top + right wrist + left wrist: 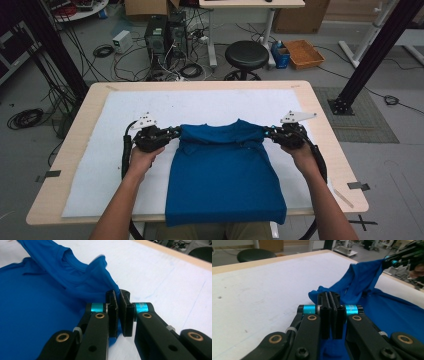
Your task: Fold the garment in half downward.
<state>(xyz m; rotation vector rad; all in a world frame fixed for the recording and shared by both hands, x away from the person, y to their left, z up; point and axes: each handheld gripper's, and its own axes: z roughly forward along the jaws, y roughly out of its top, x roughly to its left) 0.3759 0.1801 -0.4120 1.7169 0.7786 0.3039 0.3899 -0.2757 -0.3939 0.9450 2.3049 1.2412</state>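
A blue T-shirt (222, 170) lies on the white mat (125, 107), its hem hanging over the table's near edge. Its upper part is folded toward the middle, and the fold is held up off the mat at both ends. My left gripper (176, 132) is shut on the shirt's left shoulder edge; in the left gripper view the jaws of this gripper (329, 296) pinch blue cloth (362, 280). My right gripper (268, 132) is shut on the right shoulder edge, and the right gripper view shows its jaws (117, 293) clamping the fabric beside the collar (75, 272).
The mat covers most of the wooden table (320, 125). Bare mat lies beyond the shirt and to both sides. Past the table's far edge stand a black stool (246, 55), computer towers (162, 35) with cables, and an orange crate (303, 52).
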